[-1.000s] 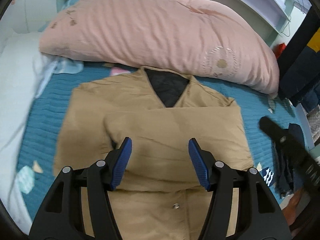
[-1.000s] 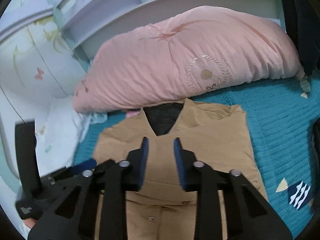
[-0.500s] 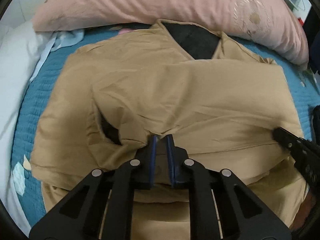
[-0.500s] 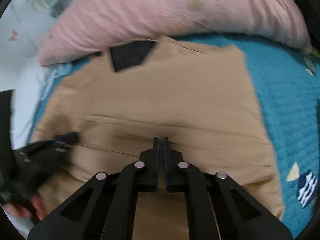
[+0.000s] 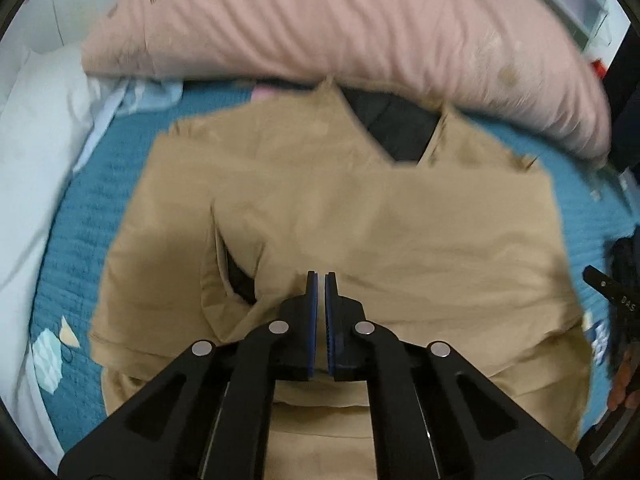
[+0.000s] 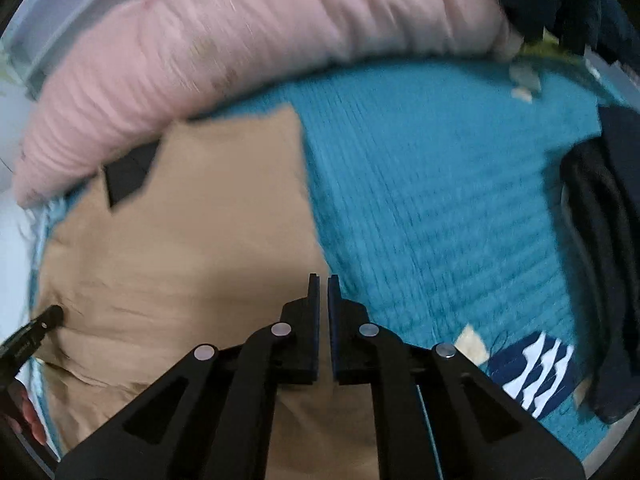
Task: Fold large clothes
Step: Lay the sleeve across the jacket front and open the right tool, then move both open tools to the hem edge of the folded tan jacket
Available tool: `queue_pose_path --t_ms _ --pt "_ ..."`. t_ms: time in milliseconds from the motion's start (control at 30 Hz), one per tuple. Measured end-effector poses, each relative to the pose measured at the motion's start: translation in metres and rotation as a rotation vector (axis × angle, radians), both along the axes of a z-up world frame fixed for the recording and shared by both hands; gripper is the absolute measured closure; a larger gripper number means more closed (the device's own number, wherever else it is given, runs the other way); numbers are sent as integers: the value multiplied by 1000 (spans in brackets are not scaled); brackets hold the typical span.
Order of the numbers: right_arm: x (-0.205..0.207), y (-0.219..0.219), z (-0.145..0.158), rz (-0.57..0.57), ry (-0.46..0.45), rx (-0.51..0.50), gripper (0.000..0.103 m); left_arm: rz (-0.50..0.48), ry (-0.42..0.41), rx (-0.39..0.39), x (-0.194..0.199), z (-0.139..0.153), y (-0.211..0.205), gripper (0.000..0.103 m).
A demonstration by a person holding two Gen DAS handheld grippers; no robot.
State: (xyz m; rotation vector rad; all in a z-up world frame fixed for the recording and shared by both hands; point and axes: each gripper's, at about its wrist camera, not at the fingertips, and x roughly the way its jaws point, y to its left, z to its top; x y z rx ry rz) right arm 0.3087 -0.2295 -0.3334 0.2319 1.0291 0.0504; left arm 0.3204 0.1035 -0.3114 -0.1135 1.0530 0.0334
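Lying flat on teal bedspread (image 5: 92, 216), tan jacket (image 5: 400, 220), sleeves folded across; both grippers pressed together.

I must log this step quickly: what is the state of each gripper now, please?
Left gripper: closed; whether it pinches the tan jacket cannot be told.
Right gripper: closed, at the jacket's edge; grip cannot be told.

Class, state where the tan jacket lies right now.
The tan jacket lies flat on the teal bedspread, its collar against the pink duvet; it is central in the left view, lower left in the right.
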Motion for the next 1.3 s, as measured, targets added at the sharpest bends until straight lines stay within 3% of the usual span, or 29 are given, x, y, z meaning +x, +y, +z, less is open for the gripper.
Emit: queue_pose_path --t_ms 100,233,400,500,567,700,733,767,833,900,1000,1100,1133,1167,1200,1233,1300 --pt "7 16 27 46 -74 40 99 1 -40 -38 7 16 0 99" --pt "24 56 37 126 -110 89 99 10 -46 -68 27 17 -3 99" --pt "39 106 22 231 -91 114 99 -10 -45 -125 51 -1 -12 99" --pt "54 126 -5 261 -34 44 99 3 12 -65 65 -25 -12 99" --pt "59 118 -18 236 -3 -34 102 29 21 -13 64 -33 -1 99" --pt "59 70 -28 111 7 -184 102 117 11 -15 54 -35 31 99" --pt "60 61 -34 95 20 -175 102 115 17 -43 54 -41 35 100" --pt "63 45 -46 73 62 -87 102 109 28 -57 55 -46 36 100" --pt "63 36 -49 45 55 -18 102 105 17 -28 57 -51 31 100" --pt "63 40 -43 55 60 -46 102 107 32 -5 62 -45 27 100" --pt "61 41 -30 72 62 -23 96 127 30 -59 63 -33 31 99" --pt "56 40 -14 79 40 -15 95 122 25 -41 61 -22 31 96" --pt "54 42 -9 85 33 -10 88 119 38 -43 61 -20 31 79" --pt "53 43 -3 96 36 0 57 118 47 -49 59 -17 30 62" --pt "53 44 1 100 46 10 36 116 37 -63 55 -12 31 29" --pt "51 43 8 78 39 15 12 133 16 -48 51 -5 30 14" --pt "41 37 24 29 -39 33 11 151 -33 -41 38 8 30 14"
